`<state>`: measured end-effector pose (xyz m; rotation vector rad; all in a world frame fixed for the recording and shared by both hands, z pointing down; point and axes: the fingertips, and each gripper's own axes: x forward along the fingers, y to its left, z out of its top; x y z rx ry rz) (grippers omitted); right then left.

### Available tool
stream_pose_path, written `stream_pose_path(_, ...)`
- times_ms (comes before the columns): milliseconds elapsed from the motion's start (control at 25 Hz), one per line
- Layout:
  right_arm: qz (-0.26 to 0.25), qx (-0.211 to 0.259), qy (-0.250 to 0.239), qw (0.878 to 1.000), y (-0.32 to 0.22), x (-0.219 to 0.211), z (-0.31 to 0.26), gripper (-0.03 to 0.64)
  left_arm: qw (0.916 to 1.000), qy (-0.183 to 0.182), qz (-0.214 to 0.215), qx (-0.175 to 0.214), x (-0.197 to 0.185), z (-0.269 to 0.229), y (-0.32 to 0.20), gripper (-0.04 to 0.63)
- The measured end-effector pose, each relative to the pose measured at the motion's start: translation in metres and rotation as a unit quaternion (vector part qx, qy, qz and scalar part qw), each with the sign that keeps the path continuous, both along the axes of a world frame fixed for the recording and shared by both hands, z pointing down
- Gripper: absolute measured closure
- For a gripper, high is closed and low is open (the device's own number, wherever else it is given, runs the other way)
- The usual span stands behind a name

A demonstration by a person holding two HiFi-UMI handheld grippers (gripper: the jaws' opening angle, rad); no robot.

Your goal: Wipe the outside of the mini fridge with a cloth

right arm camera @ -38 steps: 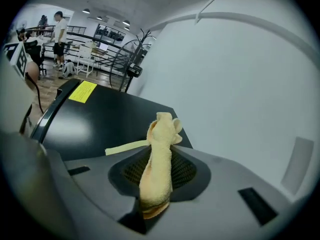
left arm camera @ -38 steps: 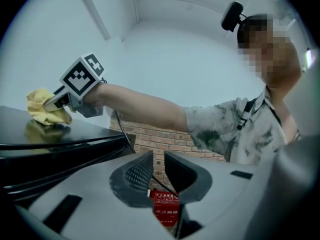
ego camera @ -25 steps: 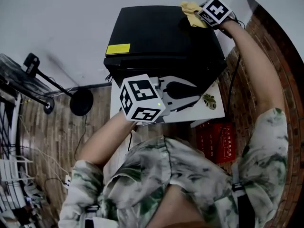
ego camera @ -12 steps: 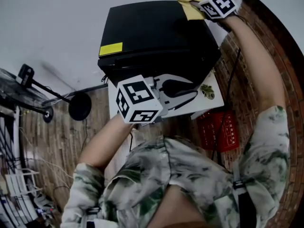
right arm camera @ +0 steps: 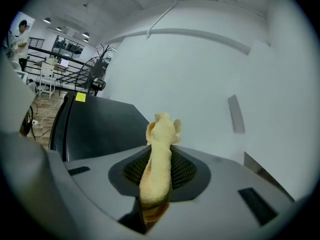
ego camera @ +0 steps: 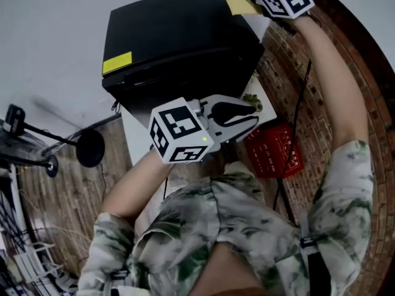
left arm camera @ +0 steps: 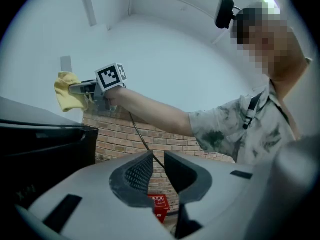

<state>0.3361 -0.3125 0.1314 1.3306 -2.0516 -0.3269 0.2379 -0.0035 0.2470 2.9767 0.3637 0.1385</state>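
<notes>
Jaws of the right gripper [right arm camera: 157, 176] clamp the yellow cloth [right arm camera: 161, 134] at the far right corner of the mini fridge [ego camera: 179, 36], whose black top stretches left and nearer. The left gripper [left arm camera: 157, 171], slightly apart and empty, hangs by the near front.

The person wears a short-sleeved shirt [ego camera: 247, 227], pale with dark green-grey blotches, and black straps [ego camera: 307, 251] cross its shoulders. The left gripper [left arm camera: 157, 170] and right gripper [right arm camera: 159, 166] have grey shells and black, mesh-textured jaws. Each carries a white cube [ego camera: 180, 130] printed with black square markers. A thin black cable [ego camera: 302, 97] hangs beyond the shirt's right sleeve.
</notes>
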Motion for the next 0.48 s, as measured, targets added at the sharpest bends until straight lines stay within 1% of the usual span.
stream_pose_path(120, -0.009, -0.01, 0.0, 1.0, -0.007, 0.03, 0.013, 0.522, 1.0, 0.0, -0.001, 0.002, 0.032, 0.002, 0.0, 0.535)
stream_pose_path(320, -0.04, -0.01, -0.011, 0.999, -0.033, 0.086, 0.037, 0.522, 0.9987, 0.009, -0.05, 0.005, 0.112, 0.0, -0.025, 0.535)
stream_pose_path(480, -0.072, -0.006, -0.017, 0.997, -0.056, 0.118, 0.06, 0.522, 0.9961, 0.008, -0.087, 0.009, 0.175, 0.004, -0.038, 0.535)
